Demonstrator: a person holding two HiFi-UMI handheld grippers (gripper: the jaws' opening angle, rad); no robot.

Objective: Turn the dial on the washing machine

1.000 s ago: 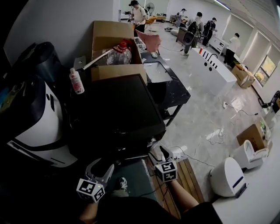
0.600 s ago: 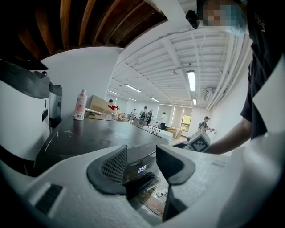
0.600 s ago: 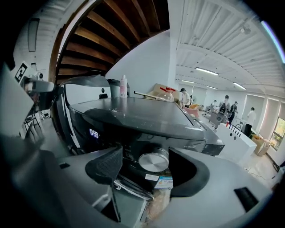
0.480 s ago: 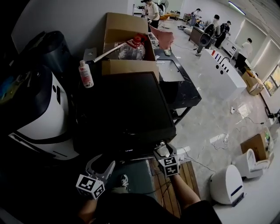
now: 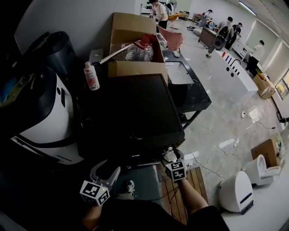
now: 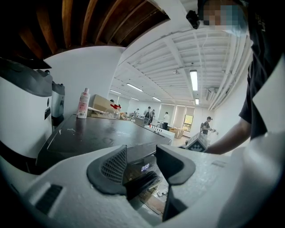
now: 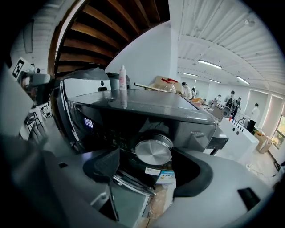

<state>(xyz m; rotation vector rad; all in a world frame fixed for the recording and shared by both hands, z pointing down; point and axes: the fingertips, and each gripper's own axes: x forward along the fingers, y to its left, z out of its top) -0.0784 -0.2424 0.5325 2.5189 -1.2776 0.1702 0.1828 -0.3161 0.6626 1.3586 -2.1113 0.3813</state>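
Observation:
The dark washing machine (image 5: 131, 113) fills the middle of the head view, its front panel facing me. In the right gripper view its round silver dial (image 7: 153, 151) sits on that panel beside a lit display (image 7: 88, 123). My right gripper (image 7: 149, 171) is right at the dial with its jaws opening. The dial lies between the pads, and there is a gap on the left side. In the head view this gripper (image 5: 171, 159) is against the panel's right end. My left gripper (image 5: 106, 172) hangs open below the panel's left part, with nothing between its fingers (image 6: 111, 167).
A white appliance (image 5: 40, 117) stands to the left of the machine. A pink-and-white bottle (image 5: 91, 76) and an open cardboard box (image 5: 135, 40) stand at the machine's back. A wooden pallet (image 5: 192, 185) and a white device (image 5: 235, 191) are on the floor at right. People (image 5: 159, 9) work far behind.
My right gripper has moved a little closer to the machine's front panel. The head view has shifted slightly toward the machine. The left gripper has barely moved.

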